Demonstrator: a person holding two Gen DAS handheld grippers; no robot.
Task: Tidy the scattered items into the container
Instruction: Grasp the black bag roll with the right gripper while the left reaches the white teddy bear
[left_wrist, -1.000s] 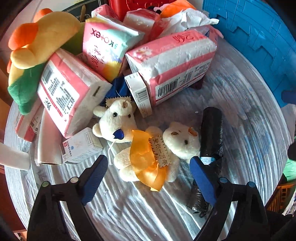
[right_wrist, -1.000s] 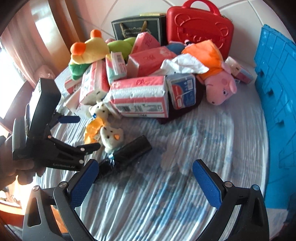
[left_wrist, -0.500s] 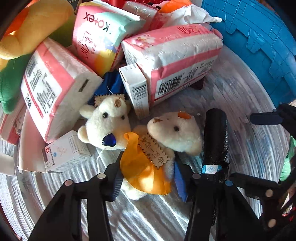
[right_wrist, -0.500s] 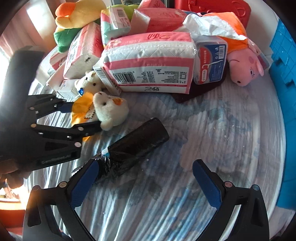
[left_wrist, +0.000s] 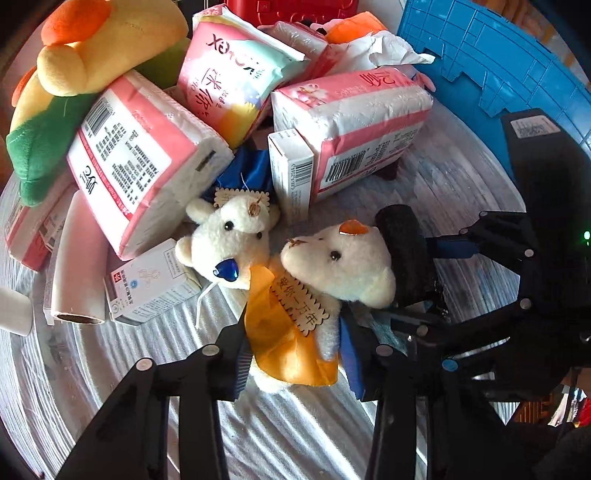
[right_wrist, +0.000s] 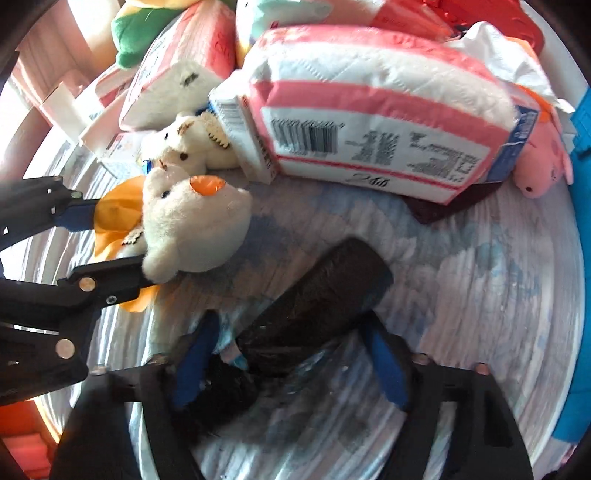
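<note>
Since earlier: left gripper (left_wrist: 295, 363) clamped on soft, light teddy bears (left_wrist: 295, 295), still narrowing | right gripper (right_wrist: 291, 363) lowered, closing around black roll (right_wrist: 317, 295), pads not seen touching | roll looks light, slippery; mid-body hold advised.

Bright daylight enters from the left, glaring there; the right wrist view is motion-blurred, with fisheye-bent edges.

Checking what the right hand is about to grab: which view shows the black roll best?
The right wrist view: the black roll lies nearly whole, reaching back between the closing blue pads of the right hand-held gripper. The left wrist view shows only its far end, behind the bear's head.
</note>
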